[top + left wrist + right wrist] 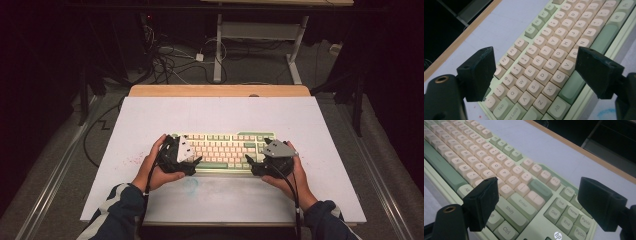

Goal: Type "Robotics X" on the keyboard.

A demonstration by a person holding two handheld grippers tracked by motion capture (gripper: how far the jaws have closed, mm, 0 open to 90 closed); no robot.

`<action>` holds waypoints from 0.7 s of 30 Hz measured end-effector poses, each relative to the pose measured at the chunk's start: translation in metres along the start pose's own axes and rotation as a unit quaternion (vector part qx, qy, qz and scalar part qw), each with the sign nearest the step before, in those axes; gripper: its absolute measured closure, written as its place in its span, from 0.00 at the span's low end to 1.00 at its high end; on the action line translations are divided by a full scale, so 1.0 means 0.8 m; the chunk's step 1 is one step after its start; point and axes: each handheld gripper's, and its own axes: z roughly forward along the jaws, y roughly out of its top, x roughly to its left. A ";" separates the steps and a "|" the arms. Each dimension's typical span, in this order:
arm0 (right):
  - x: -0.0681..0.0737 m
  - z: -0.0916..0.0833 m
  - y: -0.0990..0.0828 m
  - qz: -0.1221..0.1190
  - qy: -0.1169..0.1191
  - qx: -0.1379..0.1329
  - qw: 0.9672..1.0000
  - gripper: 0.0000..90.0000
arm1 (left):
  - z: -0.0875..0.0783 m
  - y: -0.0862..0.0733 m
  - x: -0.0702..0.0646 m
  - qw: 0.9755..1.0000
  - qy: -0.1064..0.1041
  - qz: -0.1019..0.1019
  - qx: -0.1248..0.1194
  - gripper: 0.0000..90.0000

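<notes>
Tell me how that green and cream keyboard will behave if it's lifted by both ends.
The keyboard looks like a rigid slab, so it should stay stiff rather than sag. Lying flat and low, it is unlikely to tip or roll. Its smooth edges may slip between the left gripper and right gripper, both open.

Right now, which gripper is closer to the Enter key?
Right. The right gripper hovers open over the Enter key; the left gripper hovers open over the keyboard's far end, by Tab.

Left gripper (196, 161) and right gripper (248, 161) point inward, probably level (jaws spread wide).
</notes>
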 end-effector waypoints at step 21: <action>0.005 -0.021 0.004 -0.025 -0.017 -0.002 1.000 0.22 | -0.018 0.002 -0.004 1.000 -0.006 0.020 -0.019 0.17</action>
